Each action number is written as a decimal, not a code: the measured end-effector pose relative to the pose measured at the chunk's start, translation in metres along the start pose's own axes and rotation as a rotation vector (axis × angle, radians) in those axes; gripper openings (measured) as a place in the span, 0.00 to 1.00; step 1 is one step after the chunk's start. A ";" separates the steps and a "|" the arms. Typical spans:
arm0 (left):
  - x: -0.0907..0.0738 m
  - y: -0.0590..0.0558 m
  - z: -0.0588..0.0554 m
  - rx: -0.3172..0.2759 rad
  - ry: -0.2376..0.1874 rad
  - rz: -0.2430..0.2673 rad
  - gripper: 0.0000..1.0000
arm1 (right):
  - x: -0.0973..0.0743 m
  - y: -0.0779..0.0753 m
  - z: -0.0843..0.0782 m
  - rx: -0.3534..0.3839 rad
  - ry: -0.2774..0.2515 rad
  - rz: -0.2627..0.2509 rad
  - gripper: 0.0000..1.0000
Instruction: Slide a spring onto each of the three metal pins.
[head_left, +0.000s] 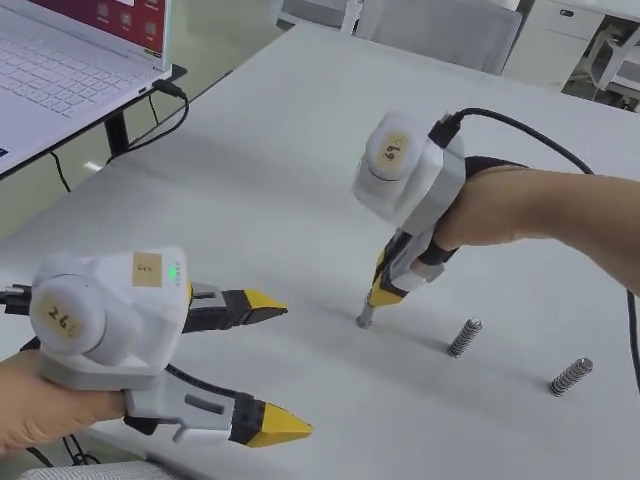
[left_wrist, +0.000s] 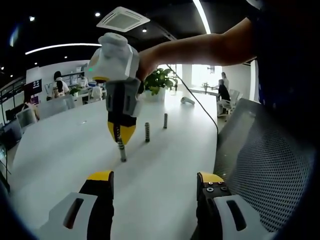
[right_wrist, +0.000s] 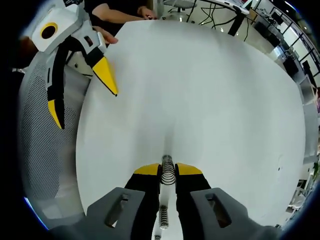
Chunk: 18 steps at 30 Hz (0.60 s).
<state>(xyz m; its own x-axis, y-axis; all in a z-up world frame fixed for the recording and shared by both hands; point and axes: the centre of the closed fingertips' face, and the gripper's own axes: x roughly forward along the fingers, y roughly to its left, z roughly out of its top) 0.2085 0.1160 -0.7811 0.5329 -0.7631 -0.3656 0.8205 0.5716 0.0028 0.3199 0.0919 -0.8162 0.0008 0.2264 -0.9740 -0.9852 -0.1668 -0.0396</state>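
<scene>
My right tool (right_wrist: 168, 171) is clenched on a spring (right_wrist: 168, 175) between its yellow tips, with the spring's lower end down at the white desk (head_left: 300, 150). A second spring (head_left: 465, 338) and a third spring (head_left: 571, 376) stand on the desk beside it. My left tool (head_left: 296, 370) is released, with its jaws spread wide, and hovers over the near side of the desk, well apart from all three springs. Its round sticker (head_left: 62, 318) carries handwritten digits that read as "26"; I cannot read the handwritten mark on the right tool with certainty.
</scene>
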 end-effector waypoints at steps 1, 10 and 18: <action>0.000 0.000 0.000 0.000 0.001 0.001 0.63 | 0.002 0.000 0.000 -0.003 0.005 0.001 0.09; -0.002 0.001 -0.001 -0.003 -0.001 0.005 0.63 | 0.017 0.000 -0.002 -0.014 0.044 0.012 0.09; -0.003 0.002 -0.002 -0.006 -0.001 0.010 0.62 | 0.027 0.003 -0.003 -0.008 0.050 0.022 0.09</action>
<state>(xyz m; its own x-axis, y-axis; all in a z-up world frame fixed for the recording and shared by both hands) 0.2080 0.1196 -0.7815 0.5409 -0.7579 -0.3648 0.8142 0.5806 0.0010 0.3179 0.0943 -0.8431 -0.0123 0.1747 -0.9845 -0.9837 -0.1785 -0.0194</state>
